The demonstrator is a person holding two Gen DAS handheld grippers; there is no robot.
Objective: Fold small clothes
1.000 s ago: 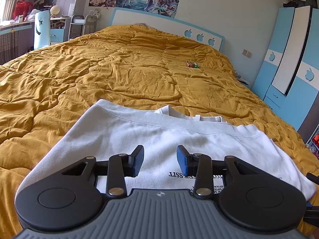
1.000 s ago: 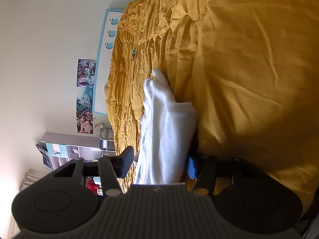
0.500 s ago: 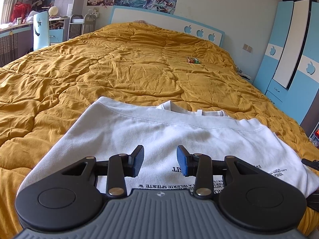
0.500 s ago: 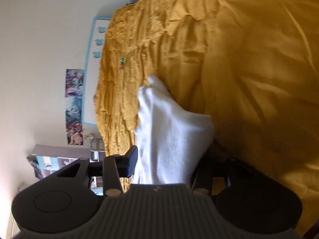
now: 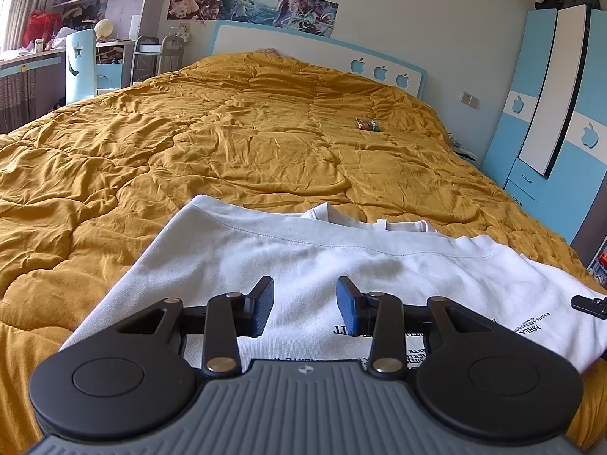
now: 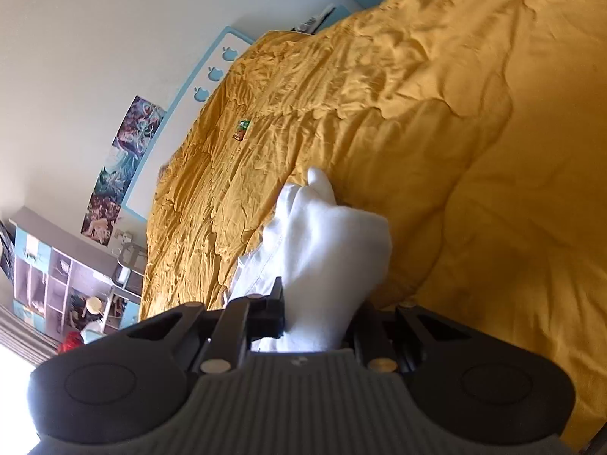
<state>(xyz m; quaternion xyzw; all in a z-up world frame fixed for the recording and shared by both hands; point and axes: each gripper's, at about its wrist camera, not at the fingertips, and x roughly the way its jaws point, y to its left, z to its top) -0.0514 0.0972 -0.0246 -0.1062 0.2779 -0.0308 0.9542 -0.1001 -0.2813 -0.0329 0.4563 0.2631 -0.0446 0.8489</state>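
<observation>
A white T-shirt (image 5: 311, 261) with black print lies folded across the near part of a mustard-yellow quilt (image 5: 235, 151). My left gripper (image 5: 305, 301) is open and empty, held just above the shirt's near half. My right gripper (image 6: 318, 313) is rolled sideways at the shirt's right edge, with a bunched side of the shirt (image 6: 334, 246) lying between its fingers. Its jaws stand apart around the cloth, and the right finger is mostly hidden behind it. One right fingertip (image 5: 588, 303) shows at the shirt's right edge in the left wrist view.
A small colourful packet (image 5: 367, 124) lies far up the bed near the headboard (image 5: 322, 57). A blue and white wardrobe (image 5: 550, 113) stands to the right. A desk, chair and shelves (image 5: 76, 64) stand to the left.
The right gripper has rolled and swung, and the shirt's side now bunches deeper between its fingers. The left gripper has drawn back and up a little. The shirt's right side has shifted.
</observation>
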